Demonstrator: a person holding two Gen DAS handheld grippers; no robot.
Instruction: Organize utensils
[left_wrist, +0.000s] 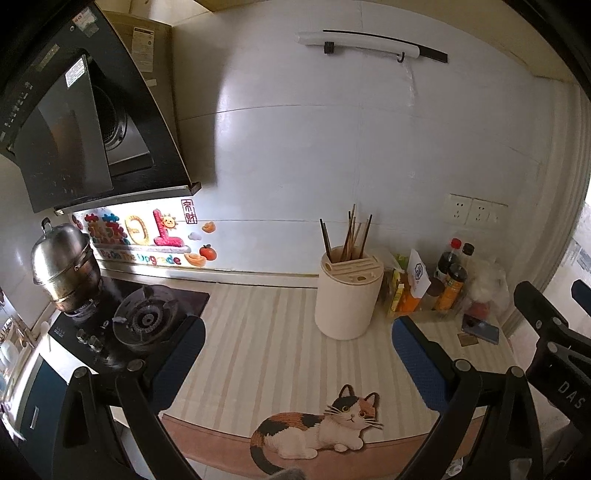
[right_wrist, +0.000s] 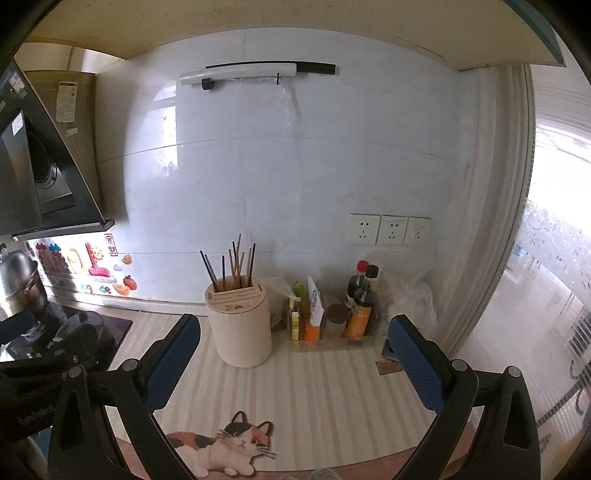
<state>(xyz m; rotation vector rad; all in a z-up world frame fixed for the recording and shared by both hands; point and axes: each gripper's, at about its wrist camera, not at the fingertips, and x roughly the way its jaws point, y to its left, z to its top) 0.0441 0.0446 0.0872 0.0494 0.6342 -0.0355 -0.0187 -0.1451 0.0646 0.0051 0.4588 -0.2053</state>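
Chopsticks (left_wrist: 351, 236) upright in holder (left_wrist: 347, 295) ahead of my jaws; left gripper (left_wrist: 295, 354), right gripper (right_wrist: 291, 354) both spread wide, empty.

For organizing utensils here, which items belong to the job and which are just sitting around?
Job items:
- chopsticks
- cream holder
- left tongs, open, empty
- right tongs, open, empty

Just lying about:
- sauce bottles
- phone
- steel pot
- cat mat
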